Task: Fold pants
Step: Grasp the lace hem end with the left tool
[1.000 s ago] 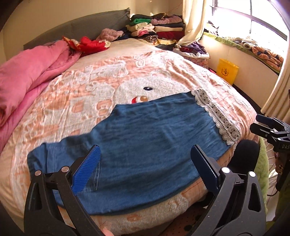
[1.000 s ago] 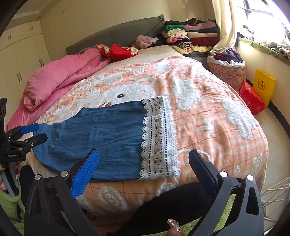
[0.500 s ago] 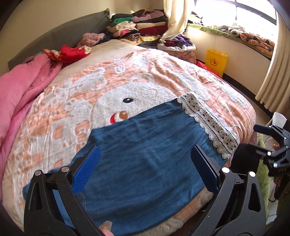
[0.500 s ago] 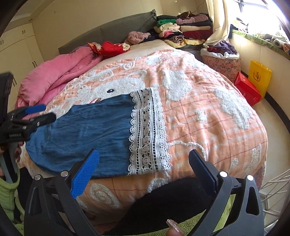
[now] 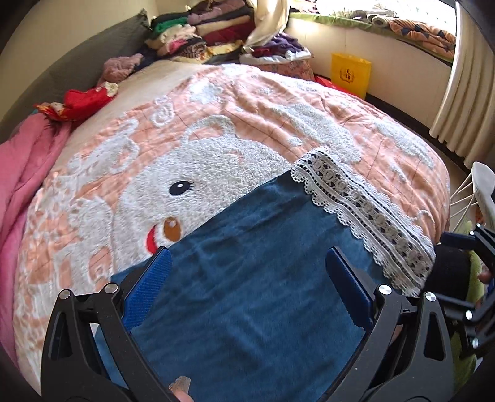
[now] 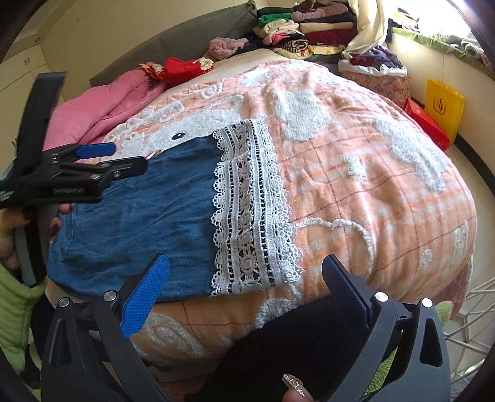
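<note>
Blue denim pants (image 5: 247,278) with a white lace hem (image 5: 365,216) lie flat on the peach bedspread (image 5: 247,102), near the bed's front edge. My left gripper (image 5: 247,290) is open and empty, hovering over the middle of the denim. My right gripper (image 6: 247,293) is open and empty, just in front of the lace hem (image 6: 250,210) at the bed edge. The left gripper also shows in the right wrist view (image 6: 123,157), over the denim (image 6: 139,216) at the waist end. The right gripper's tip shows at the right edge of the left wrist view (image 5: 464,241).
A pink quilt (image 6: 102,102) lies at the bed's left. Red cloth (image 6: 179,66) and stacked folded clothes (image 6: 303,27) sit at the back. A yellow bag (image 6: 444,105) and red box (image 6: 427,123) stand on the floor at the right, by the window ledge.
Both grippers moved forward and closer to the bed. The left one went from the waist area toward the middle of the pants. The right one drew nearer to the lace hem. Both stayed open.
</note>
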The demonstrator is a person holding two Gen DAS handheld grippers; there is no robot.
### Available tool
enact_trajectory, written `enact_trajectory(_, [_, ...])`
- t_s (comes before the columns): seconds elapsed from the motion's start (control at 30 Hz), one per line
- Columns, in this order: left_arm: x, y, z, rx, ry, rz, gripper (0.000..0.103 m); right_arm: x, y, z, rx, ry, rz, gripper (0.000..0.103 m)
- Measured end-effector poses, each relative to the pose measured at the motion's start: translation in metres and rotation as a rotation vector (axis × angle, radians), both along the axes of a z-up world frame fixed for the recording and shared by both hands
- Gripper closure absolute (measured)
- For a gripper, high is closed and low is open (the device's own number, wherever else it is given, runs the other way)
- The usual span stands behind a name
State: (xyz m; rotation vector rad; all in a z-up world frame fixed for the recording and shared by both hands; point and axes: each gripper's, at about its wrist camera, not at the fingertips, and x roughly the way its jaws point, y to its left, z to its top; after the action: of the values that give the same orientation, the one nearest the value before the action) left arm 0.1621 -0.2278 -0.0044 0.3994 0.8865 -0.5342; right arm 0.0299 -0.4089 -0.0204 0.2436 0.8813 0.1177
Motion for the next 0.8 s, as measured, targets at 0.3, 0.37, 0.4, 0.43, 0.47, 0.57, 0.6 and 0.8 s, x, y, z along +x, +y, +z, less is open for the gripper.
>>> enact_trajectory(0.3, [0.041,-0.020,-0.015,-0.029,0.073,-0.050,0.010,0.013,-0.008,-0.011,0.077,0.035,-0.054,0.005])
enact_trajectory(0.37, [0.046,-0.030,-0.019,-0.008,0.065,-0.078,0.010,0.016,-0.009,-0.014,0.090,0.044,-0.059,0.005])
enact_trajectory(0.4, [0.048,-0.034,-0.021,0.000,0.062,-0.092,0.010,0.017,-0.010,-0.016,0.100,0.048,-0.063,0.005])
enact_trajectory(0.43, [0.050,-0.039,-0.024,0.014,0.053,-0.111,0.010,0.018,-0.010,-0.018,0.110,0.052,-0.061,0.005])
enact_trajectory(0.47, [0.051,-0.042,-0.025,0.018,0.052,-0.121,0.010,0.020,-0.011,-0.020,0.119,0.060,-0.062,0.005])
enact_trajectory(0.57, [0.057,-0.051,-0.032,0.012,0.070,-0.149,0.010,0.022,-0.013,-0.024,0.143,0.074,-0.059,0.005])
enact_trajectory(0.6, [0.059,-0.053,-0.034,0.009,0.077,-0.158,0.012,0.023,-0.013,-0.025,0.148,0.076,-0.061,0.005])
enact_trajectory(0.8, [0.061,-0.067,-0.044,-0.030,0.122,-0.215,0.042,0.025,-0.015,-0.025,0.189,0.058,-0.044,0.005])
